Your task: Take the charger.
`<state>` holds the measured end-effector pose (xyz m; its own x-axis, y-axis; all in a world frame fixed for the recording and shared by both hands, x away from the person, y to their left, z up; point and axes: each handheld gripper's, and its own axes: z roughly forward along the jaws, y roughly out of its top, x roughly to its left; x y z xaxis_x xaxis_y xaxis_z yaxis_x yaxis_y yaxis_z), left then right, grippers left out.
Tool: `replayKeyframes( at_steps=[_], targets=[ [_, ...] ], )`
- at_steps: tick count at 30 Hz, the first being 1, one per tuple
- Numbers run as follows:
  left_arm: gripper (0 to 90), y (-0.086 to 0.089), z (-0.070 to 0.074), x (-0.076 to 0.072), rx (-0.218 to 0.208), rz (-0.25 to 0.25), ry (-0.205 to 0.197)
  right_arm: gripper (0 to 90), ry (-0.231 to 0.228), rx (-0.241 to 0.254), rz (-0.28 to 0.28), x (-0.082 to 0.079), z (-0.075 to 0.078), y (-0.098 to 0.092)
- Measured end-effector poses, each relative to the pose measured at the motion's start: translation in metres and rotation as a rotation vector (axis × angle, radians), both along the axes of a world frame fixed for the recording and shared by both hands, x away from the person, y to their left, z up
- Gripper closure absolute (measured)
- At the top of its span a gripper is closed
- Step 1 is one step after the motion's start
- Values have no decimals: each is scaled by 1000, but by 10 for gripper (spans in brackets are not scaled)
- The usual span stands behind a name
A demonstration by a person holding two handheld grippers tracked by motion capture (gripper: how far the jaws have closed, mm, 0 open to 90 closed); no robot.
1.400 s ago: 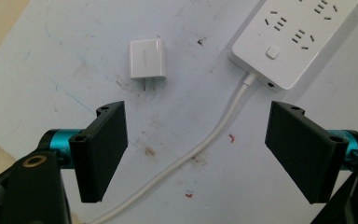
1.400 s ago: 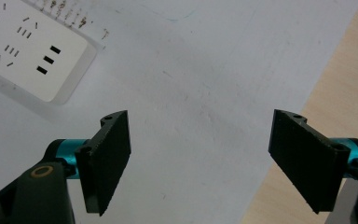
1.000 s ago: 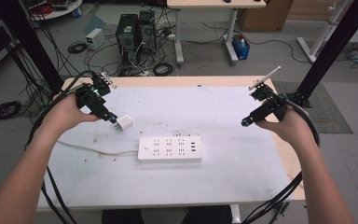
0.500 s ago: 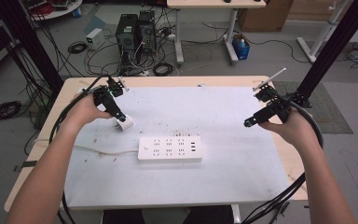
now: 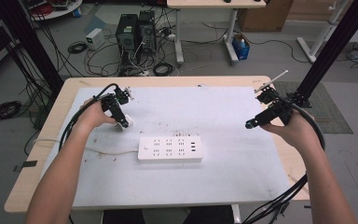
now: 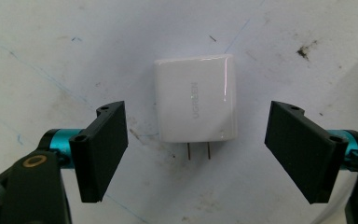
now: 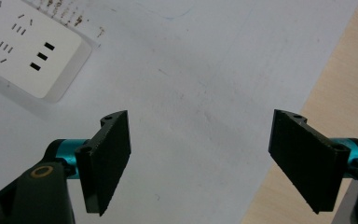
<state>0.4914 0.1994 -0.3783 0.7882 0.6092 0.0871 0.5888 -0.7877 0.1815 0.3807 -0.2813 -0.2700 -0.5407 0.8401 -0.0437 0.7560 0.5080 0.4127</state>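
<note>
A white plug-in charger [image 6: 196, 99] lies flat on the white mat, its two prongs pointing toward the camera of the left gripper view. My left gripper [image 6: 196, 156] hangs open just above it, one jaw on each side and neither touching it. From above, the left gripper [image 5: 122, 123] sits over the charger [image 5: 120, 126] at the mat's left. A white power strip [image 5: 169, 149] lies in the middle of the mat, its end [image 7: 25, 51] showing at the upper left of the right gripper view. My right gripper [image 5: 251, 125] is open over bare mat at the right [image 7: 198, 158].
The white mat [image 5: 223, 121] covers most of a wooden table [image 5: 51, 116]; the wood edge [image 7: 340, 93] runs close to the right gripper. The strip's thin cord [image 5: 98, 150] trails left across the mat. Black cables hang from both grippers. Computers and cables sit on the floor beyond.
My left gripper has swung right and lowered over the charger, which stays on the mat. The right gripper has hardly moved.
</note>
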Motion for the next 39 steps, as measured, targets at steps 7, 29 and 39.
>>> replayKeyframes(
  at_steps=[7,29,39],
  targets=[
    [216,-1,-11,3,14,7,17,204,3,1,4,0,-2,0],
    [420,-7,15,-20,-37,-28,-23,204,15,-6,13,1,-2,8],
    [421,-11,79,-52,-108,-65,-73,204,36,4,12,3,11,31]
  ],
)
